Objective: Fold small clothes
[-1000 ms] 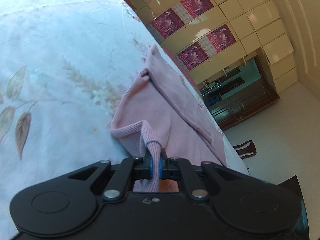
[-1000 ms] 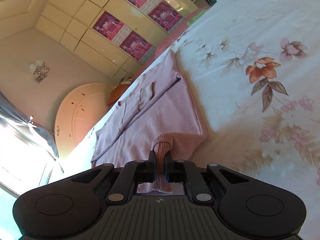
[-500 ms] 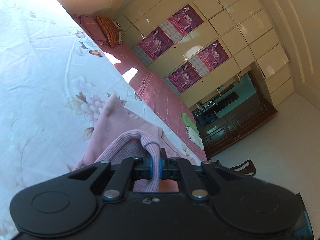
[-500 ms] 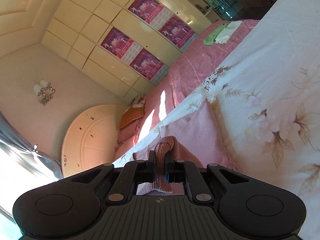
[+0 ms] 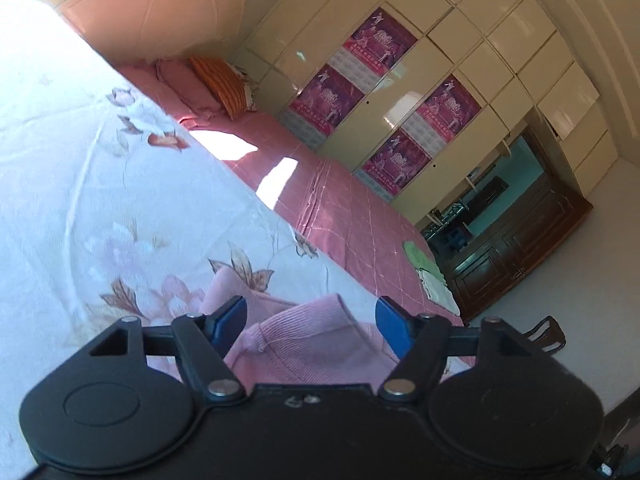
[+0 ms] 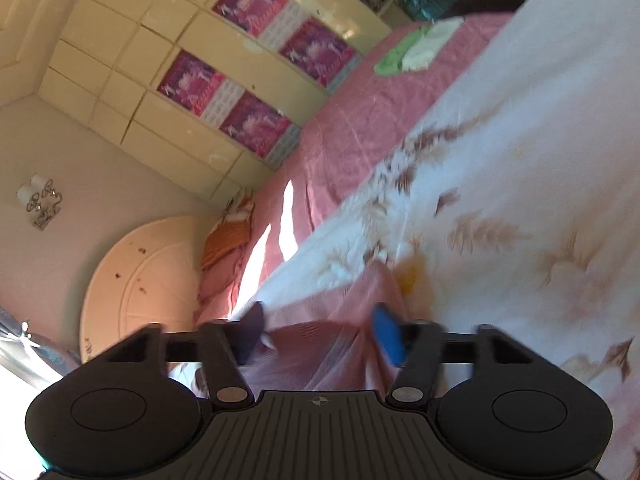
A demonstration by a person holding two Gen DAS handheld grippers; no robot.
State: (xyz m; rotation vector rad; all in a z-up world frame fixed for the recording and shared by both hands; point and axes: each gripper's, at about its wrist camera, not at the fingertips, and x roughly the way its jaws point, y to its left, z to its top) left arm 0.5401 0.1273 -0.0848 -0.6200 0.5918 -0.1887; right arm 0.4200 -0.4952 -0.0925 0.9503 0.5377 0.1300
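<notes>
A pink ribbed knit garment (image 5: 304, 340) lies on the white floral sheet (image 5: 80, 208), folded over on itself. My left gripper (image 5: 310, 320) is open, its blue pads spread wide just above the garment's ribbed hem. In the right wrist view the same pink garment (image 6: 320, 344) lies between the spread fingers of my right gripper (image 6: 320, 332), which is open too. That view is blurred by motion. Neither gripper holds the cloth.
A pink quilted bedspread (image 5: 340, 216) lies beyond the floral sheet (image 6: 520, 200), with orange and pink pillows (image 5: 216, 84) at the headboard and small green and white cloths (image 5: 428, 276) near its foot. Cream wardrobes with purple posters (image 5: 384, 92) stand behind.
Both grippers were shut on the garment's ribbed edges and carried them forward over the garment. Both have now opened and let the cloth go onto the bed.
</notes>
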